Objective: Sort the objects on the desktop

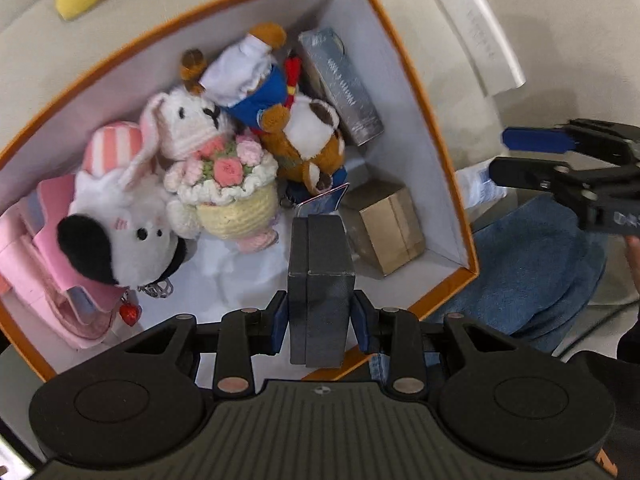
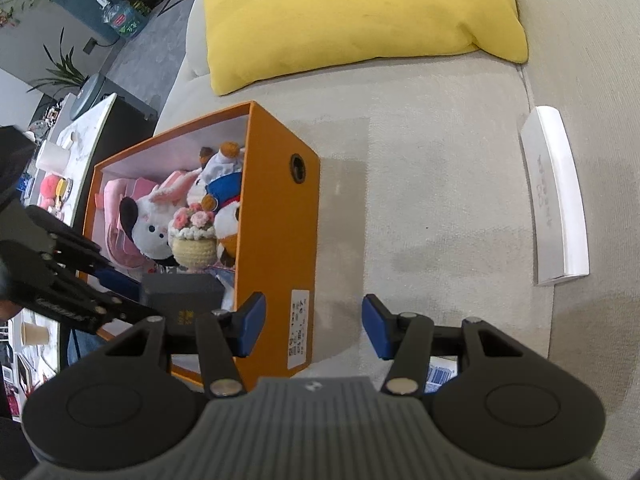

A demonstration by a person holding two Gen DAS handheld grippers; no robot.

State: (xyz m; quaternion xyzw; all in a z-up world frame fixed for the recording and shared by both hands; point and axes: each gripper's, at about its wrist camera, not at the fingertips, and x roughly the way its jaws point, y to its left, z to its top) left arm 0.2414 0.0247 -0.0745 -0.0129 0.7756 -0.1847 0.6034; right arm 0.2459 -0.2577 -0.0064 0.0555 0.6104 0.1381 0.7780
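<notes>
My left gripper (image 1: pixel 319 318) is shut on a dark grey box (image 1: pixel 320 280) and holds it over the near end of an open orange box (image 1: pixel 416 80) on a beige sofa. Inside lie several plush toys: a white dog (image 1: pixel 120 236), a crocheted bunny with flowers (image 1: pixel 216 168), a brown bear in blue (image 1: pixel 280 104), plus a silver box (image 1: pixel 344 88) and a gold box (image 1: pixel 388 224). In the right wrist view the orange box (image 2: pixel 280 208) is left of my right gripper (image 2: pixel 314 326), which is open and empty above the sofa; the dark box (image 2: pixel 184 300) shows there too.
A long white box (image 2: pixel 556 196) lies on the sofa to the right, also in the left wrist view (image 1: pixel 480 32). A yellow cushion (image 2: pixel 352 16) sits behind the orange box. A table with clutter (image 2: pixel 60 168) stands at far left. Jeans-clad legs (image 1: pixel 528 264) are near.
</notes>
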